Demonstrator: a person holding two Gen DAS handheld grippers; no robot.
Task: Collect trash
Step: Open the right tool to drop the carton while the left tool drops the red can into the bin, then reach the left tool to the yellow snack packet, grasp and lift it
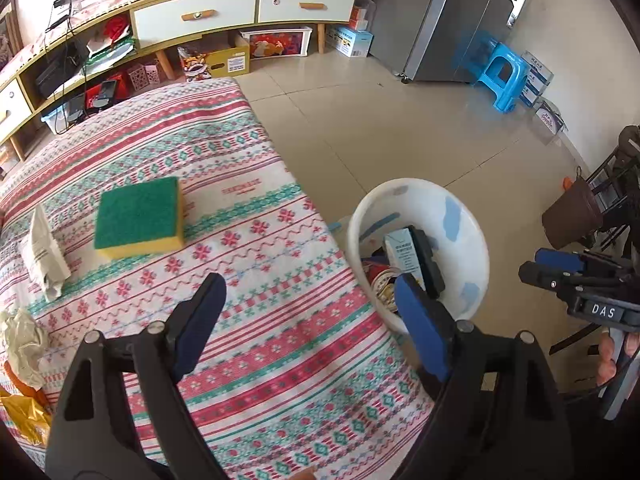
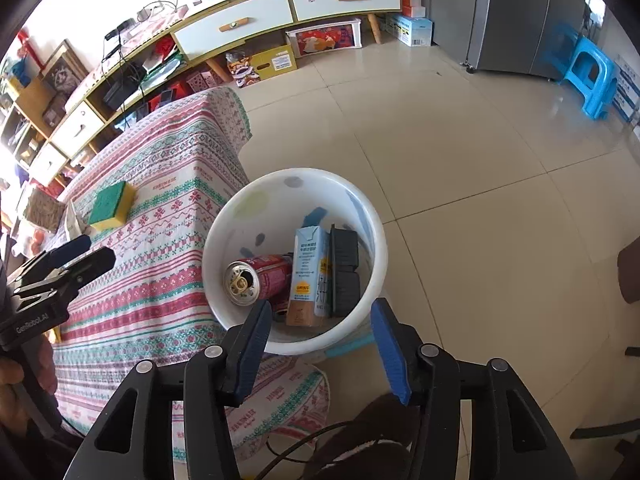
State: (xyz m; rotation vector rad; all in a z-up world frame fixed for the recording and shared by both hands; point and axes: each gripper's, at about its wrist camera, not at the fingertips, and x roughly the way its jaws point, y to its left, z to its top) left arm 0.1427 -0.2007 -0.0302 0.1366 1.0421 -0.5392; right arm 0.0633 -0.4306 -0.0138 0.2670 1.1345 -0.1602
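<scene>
A white bin (image 2: 376,248) stands on the floor beside the table; it also shows in the left wrist view (image 1: 472,240). It holds a red can (image 2: 260,280), a light-blue carton (image 2: 310,276) and a black tray (image 2: 344,272). My right gripper (image 2: 320,312) is open and empty above the bin's near rim. My left gripper (image 1: 308,288) is open and empty over the table's patterned cloth (image 1: 240,208). On the table lie a green-and-yellow sponge (image 1: 140,216), a crumpled wrapper (image 1: 44,252), crumpled paper (image 1: 22,344) and a gold foil piece (image 1: 24,416).
A long TV cabinet (image 1: 192,12) with boxes under it runs along the far wall. A grey fridge (image 1: 460,20) and a blue stool (image 1: 504,76) stand at the far right. A brown pot (image 1: 572,216) and a dark chair frame (image 1: 616,176) are right of the bin.
</scene>
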